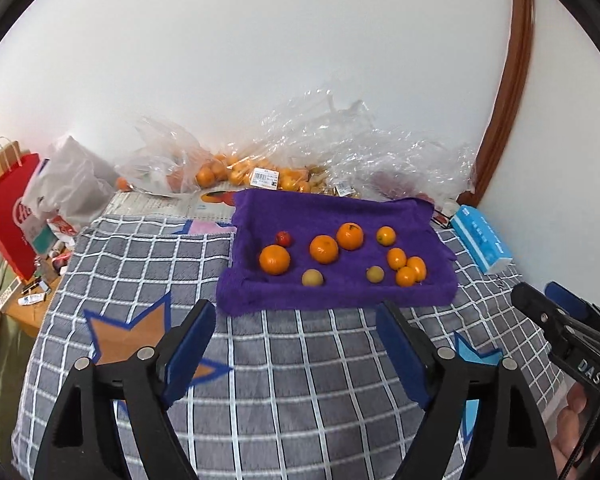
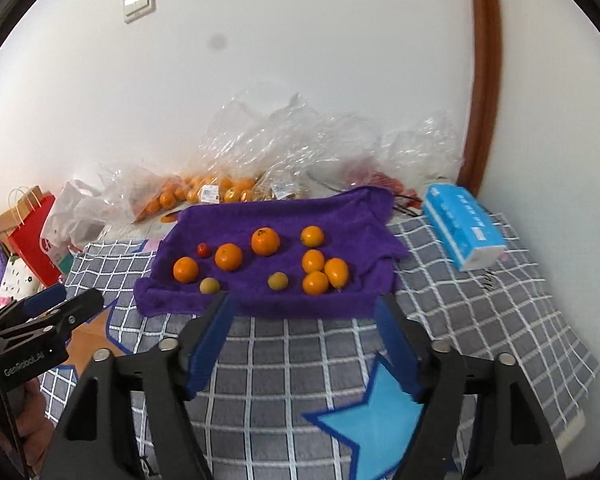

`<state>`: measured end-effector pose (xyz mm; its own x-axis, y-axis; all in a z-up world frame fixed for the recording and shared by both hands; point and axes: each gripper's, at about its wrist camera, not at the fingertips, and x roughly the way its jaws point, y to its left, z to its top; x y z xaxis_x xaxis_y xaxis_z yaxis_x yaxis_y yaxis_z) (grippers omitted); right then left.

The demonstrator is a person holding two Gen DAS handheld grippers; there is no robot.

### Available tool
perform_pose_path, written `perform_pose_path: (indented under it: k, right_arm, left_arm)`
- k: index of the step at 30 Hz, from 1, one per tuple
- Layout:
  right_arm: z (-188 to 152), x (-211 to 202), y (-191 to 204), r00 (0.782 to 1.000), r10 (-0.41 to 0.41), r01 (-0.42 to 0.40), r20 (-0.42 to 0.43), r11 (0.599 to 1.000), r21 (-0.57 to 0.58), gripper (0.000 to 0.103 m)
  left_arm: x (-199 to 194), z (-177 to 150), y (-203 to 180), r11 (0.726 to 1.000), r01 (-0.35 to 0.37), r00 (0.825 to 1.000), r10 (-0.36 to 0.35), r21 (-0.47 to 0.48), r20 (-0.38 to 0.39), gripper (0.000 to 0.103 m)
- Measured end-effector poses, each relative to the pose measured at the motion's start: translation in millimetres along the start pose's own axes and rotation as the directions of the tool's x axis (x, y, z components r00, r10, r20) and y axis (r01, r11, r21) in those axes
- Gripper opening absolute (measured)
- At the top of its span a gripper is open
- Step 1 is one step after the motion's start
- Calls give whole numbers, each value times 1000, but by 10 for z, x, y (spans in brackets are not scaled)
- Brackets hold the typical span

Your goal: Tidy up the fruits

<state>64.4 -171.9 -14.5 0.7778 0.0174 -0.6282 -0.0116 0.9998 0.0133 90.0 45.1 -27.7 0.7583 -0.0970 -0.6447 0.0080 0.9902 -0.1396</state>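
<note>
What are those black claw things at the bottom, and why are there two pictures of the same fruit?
Those claws are two grabbers, each held in a person's hand and carrying its own camera. One picture looks out from the left gripper, the other from the right gripper, so you see the same scene from two spots. Both stand open and hold nothing. Ahead, on a checked blanket, lies a purple towel with fruit: bigger oranges, small oval orange fruits, two yellowish ones and one tiny red fruit. A blue tissue pack lies to the right.
</note>
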Motion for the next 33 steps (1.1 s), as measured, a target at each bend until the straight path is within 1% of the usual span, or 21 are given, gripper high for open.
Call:
perform_pose_path:
  k: [2,4,6,10,15,21,33]
  right_arm:
    - [-64,-103,-21,1000,3,-3,15,1000,4,91]
    - [-137,-227,-42,999,1,-1,33,1000,1,92]
    - [-199,-324,-60,999,-11,11,41,1000,1,96]
    - [-313,-523,-93,998,-17,17,61,1000,2,101]
    - [-413,-728,-126,996,-27,27,81,1000,1,103]
    - [-489,-872,-154,995,-39,39,97,999,-3,103]
    - [-544,-922,-167,994,-45,47,100,999,-14,103]
  left_arm:
    - [-148,-85,-23,1000,-13,1000,13,-1,23,88]
    - [-262,-146,-49,1000,-16,999,16,1,42,93]
    - [-380,-212,-80,1000,-22,998,22,7,59,98]
    - [-543,-328,-131,999,-30,997,28,16,70,99]
    - [-682,-460,-176,999,-34,996,33,19,83,99]
    - [-805,-541,-210,999,-46,993,44,22,106,99]
    - [-847,-560,-258,998,-52,993,49,26,110,99]
